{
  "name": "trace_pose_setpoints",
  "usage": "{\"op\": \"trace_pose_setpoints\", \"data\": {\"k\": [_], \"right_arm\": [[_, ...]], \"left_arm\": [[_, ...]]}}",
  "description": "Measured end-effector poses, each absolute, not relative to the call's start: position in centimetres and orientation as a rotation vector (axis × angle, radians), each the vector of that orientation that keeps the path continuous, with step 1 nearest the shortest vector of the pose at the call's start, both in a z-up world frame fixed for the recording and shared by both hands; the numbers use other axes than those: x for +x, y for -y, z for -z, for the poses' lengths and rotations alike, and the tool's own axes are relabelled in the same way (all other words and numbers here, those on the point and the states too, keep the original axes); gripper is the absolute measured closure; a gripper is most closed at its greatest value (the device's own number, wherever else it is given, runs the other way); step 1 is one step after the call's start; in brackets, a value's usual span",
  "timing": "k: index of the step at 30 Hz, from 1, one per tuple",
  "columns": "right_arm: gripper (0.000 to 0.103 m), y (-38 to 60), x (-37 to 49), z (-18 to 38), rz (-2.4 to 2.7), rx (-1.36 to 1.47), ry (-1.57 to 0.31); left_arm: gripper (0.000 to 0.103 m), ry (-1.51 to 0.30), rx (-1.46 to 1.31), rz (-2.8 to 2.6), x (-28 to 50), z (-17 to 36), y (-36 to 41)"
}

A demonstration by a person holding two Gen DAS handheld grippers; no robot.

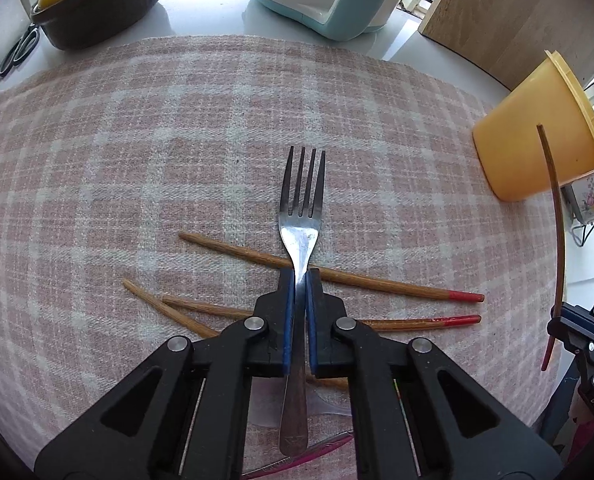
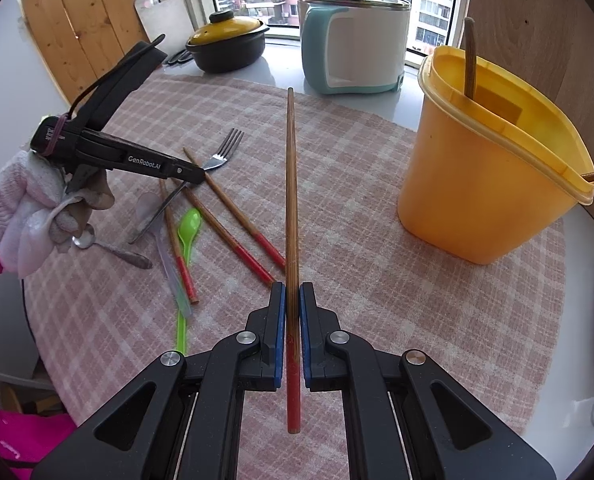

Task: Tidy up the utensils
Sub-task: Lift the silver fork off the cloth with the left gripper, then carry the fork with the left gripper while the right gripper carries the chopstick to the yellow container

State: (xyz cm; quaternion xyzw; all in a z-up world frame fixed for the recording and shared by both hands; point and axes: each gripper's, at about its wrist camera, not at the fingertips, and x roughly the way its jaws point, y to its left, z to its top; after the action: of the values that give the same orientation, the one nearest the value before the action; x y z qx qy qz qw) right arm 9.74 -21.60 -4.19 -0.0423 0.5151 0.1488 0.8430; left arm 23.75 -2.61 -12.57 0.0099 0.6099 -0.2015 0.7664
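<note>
Worktop point(image 2: 377, 304) under pink plaid cloth, by a window. Yellow bin point(image 2: 493, 184), kettle point(image 2: 353, 40), pot point(image 2: 227, 46) at back. Left gripper point(image 1: 300, 276) fingers clenched on fork point(image 1: 301, 200); right gripper point(image 2: 292, 292) on chopstick point(image 2: 291, 200).

Each fisheye camera sits just behind its own hand-held gripper, looking forward along the fingers and down at the table point(image 1: 97, 128). The left wrist view hangs close over the checked cloth, facing the window sill at the frame's top. The right wrist view rides higher and farther back, facing the same window. Both views share the yellow bucket point(image 1: 537, 136), the loose chopsticks point(image 2: 233, 208), black pot point(image 2: 229, 46) and kettle point(image 2: 353, 40).
</note>
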Motion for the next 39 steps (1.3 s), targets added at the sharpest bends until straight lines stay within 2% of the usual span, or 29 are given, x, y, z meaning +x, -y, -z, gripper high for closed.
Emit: {"op": "trace_pose_setpoints", "data": {"k": [11, 23, 39], "right_arm": [[0.098, 22.3, 9.3, 3.2, -0.308, -0.075, -1.053], [0.098, 23.2, 8.6, 2.0, -0.298, -0.056, -1.016], [0.098, 23.7, 9.0, -2.5, -0.284, -0.047, -0.829]], "left_arm": [[0.1, -1.237, -0.157, 0.442, 20.8, 10.1, 0.1], [0.1, -1.04, -0.207, 0.452, 16.8, 4.8, -1.1], [0.1, -0.836, -0.203, 0.514, 14.8, -1.0, -0.4]]}}
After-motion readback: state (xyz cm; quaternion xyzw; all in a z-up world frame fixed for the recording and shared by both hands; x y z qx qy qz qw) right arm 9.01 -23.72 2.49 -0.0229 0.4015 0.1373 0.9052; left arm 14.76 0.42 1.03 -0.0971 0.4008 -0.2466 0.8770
